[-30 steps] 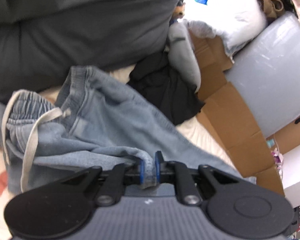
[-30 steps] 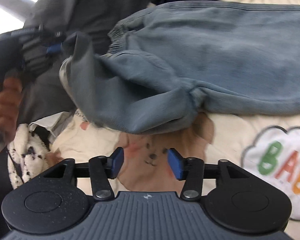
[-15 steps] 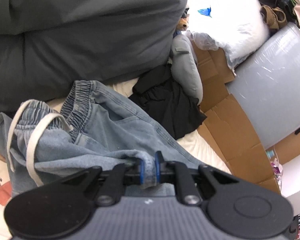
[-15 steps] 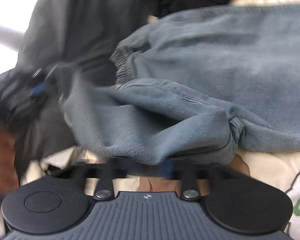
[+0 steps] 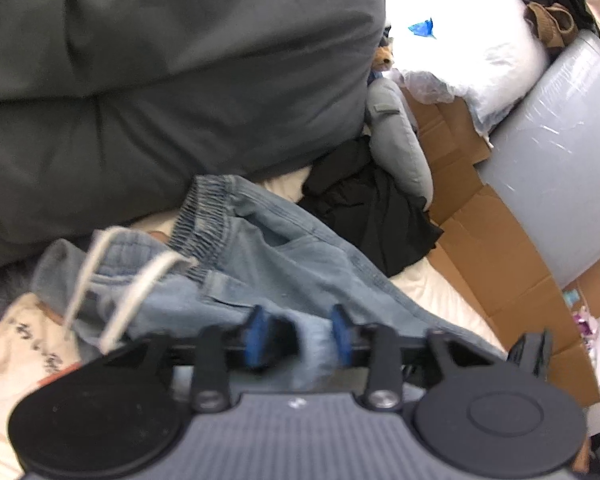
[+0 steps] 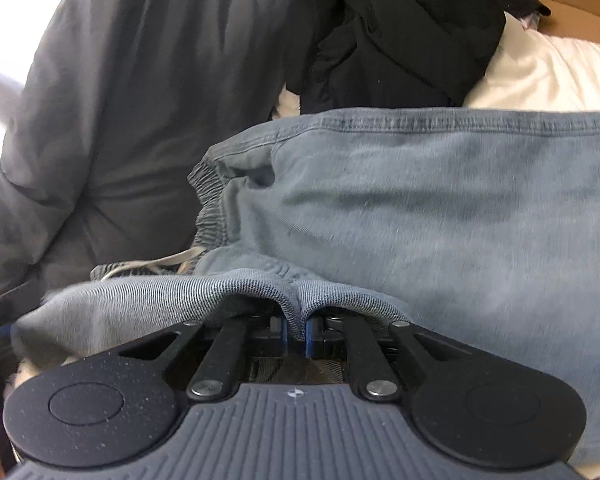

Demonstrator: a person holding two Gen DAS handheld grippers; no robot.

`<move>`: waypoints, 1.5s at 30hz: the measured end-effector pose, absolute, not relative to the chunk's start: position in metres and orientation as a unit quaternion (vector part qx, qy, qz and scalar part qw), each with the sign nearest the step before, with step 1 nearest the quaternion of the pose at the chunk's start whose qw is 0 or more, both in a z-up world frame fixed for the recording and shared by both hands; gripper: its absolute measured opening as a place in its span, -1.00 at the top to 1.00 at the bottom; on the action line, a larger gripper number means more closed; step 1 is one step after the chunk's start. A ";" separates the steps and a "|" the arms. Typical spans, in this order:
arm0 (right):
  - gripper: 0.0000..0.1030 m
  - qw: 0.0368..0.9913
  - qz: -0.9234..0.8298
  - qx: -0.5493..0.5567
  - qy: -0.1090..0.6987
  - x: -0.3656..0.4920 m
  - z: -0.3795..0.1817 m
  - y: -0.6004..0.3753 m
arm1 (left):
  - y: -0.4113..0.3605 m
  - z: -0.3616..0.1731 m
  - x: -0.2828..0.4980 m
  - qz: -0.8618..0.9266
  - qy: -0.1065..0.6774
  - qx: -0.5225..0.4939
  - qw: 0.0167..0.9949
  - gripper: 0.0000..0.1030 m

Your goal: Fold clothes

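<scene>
Light blue denim trousers (image 5: 284, 264) with an elastic waistband and a white drawstring (image 5: 140, 296) lie crumpled on a cream bed sheet. In the left wrist view my left gripper (image 5: 298, 332) has its jaws opening. A strip of the denim still lies between the blue pads, and they stand apart from it. In the right wrist view the same trousers (image 6: 420, 208) spread out ahead. My right gripper (image 6: 296, 328) is shut on a pinched ridge of their fabric, which drapes over both fingers.
A big dark grey duvet (image 5: 160, 80) bulks behind the trousers. A black garment (image 5: 364, 208) and a grey neck pillow (image 5: 396, 128) lie to the right. Beyond them are flattened cardboard (image 5: 500, 248), a white pillow (image 5: 460, 40) and a grey wrapped panel (image 5: 560, 140).
The left jaws, clamped on a denim fold before, have come apart. The right gripper moved forward onto the trousers and shut on a fold of them.
</scene>
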State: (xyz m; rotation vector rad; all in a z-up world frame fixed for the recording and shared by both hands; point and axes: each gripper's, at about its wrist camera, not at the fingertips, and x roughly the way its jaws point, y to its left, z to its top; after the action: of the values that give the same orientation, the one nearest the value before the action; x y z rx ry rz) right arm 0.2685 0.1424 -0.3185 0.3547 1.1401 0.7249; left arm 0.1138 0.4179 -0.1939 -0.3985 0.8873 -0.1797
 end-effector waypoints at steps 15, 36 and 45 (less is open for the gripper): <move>0.87 0.777 0.311 0.139 0.529 0.312 -0.336 0.146 | 0.492 -0.281 0.090 0.091 0.486 -0.160 0.855 -0.04; 0.87 0.780 0.312 0.143 0.524 0.317 -0.338 0.141 | 0.496 -0.361 0.106 0.108 0.507 -0.214 0.828 0.69; 0.87 0.775 0.312 0.154 0.527 0.317 -0.339 0.139 | 0.477 -0.327 0.099 0.070 0.498 -0.223 0.835 0.75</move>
State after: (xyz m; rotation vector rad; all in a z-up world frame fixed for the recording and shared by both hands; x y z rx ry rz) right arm 0.3172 0.1395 -0.3388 0.3339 1.1413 0.6744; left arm 0.0993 0.4767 -0.3271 -0.4724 1.0546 0.1485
